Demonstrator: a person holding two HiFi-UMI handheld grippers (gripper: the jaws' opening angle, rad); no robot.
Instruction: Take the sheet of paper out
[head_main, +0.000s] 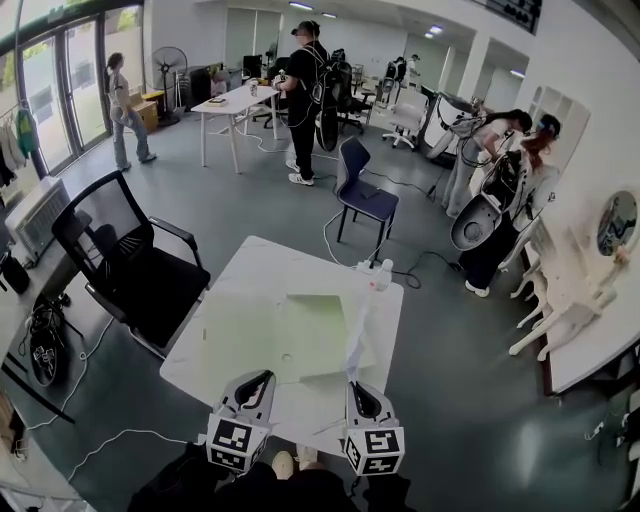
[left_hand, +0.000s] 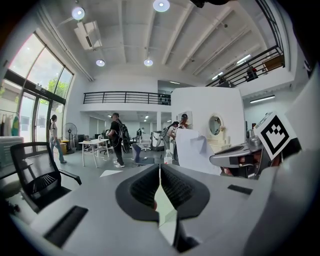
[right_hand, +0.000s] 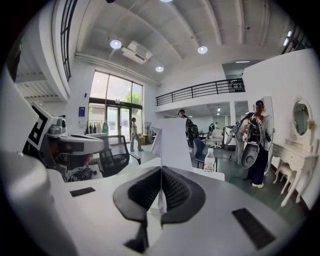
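Right fingers (right_hand: 142, 192) on upright, dog-eared white sheet (right_hand: 174, 145)

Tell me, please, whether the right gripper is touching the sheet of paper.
Touching: the right gripper view shows the right gripper shut on the sheet of paper.
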